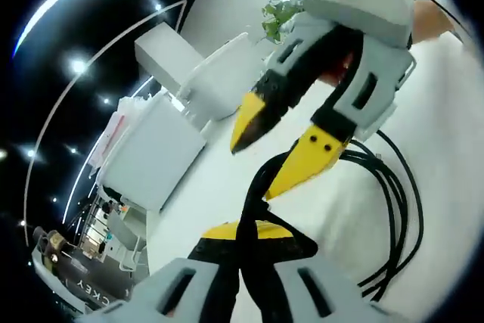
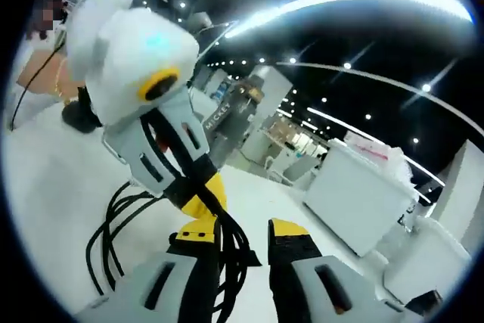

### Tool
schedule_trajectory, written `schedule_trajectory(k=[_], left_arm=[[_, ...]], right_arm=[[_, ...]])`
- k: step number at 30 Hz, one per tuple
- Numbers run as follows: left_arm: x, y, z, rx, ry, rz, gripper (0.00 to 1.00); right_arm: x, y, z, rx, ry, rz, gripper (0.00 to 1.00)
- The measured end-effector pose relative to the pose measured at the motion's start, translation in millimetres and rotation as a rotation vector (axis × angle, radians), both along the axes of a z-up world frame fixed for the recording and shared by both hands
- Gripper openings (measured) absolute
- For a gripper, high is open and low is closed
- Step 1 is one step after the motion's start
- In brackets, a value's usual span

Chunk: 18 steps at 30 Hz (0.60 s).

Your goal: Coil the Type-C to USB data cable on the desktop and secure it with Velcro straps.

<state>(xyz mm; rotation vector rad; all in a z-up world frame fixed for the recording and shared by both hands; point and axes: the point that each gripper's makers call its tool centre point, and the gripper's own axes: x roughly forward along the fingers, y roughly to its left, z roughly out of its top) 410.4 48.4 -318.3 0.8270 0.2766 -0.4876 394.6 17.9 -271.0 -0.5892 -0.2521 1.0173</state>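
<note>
Worktop (image 1: pixel 454 111) in white runs under everything, with white cabinets (image 1: pixel 155 149) standing beyond its far edge in the left gripper view and a similar white cabinet (image 2: pixel 363 194) in the right gripper view.

On that surface lies the black data cable (image 1: pixel 397 209), gathered into several loops that lie side by side. From the loops a bundle of strands rises toward both tools; in the right gripper view the loops (image 2: pixel 113 240) spread over the worktop to the left.

In the left gripper view, the left hand-held gripper (image 1: pixel 246 236) rises from the bottom, its yellow-tipped jaws closed together on the cable bundle, which passes up between them. Facing it from above is the right hand-held gripper (image 1: pixel 283 141), its jaws standing apart, the lower yellow tip touching or just beside the cable strands.

In the right gripper view, the right hand-held gripper (image 2: pixel 246 236) shows a clear gap between its two jaws; the cable bundle runs along the left jaw rather than through the gap. The left hand-held gripper (image 2: pixel 200 194) reaches in from the upper left, clamped on the same bundle just above that jaw.

Behind it, a person's hand (image 2: pixel 53 73) shows at the far left.
</note>
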Motion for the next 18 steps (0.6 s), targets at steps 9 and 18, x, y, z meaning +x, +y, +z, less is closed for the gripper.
schedule_trajectory(k=[9,18], left_arm=[[11.4,10.5,-10.3,-0.024,0.031,0.028,0.05],[3.0,24.3,-7.6,-0.049,0.042,0.046,0.05]], right_arm=[[-45.9,5.7,-47.9,-0.262,-0.140,0.153,0.22],[-26.1,41.0,-89.5,-0.474,-0.280,0.164,0.16]])
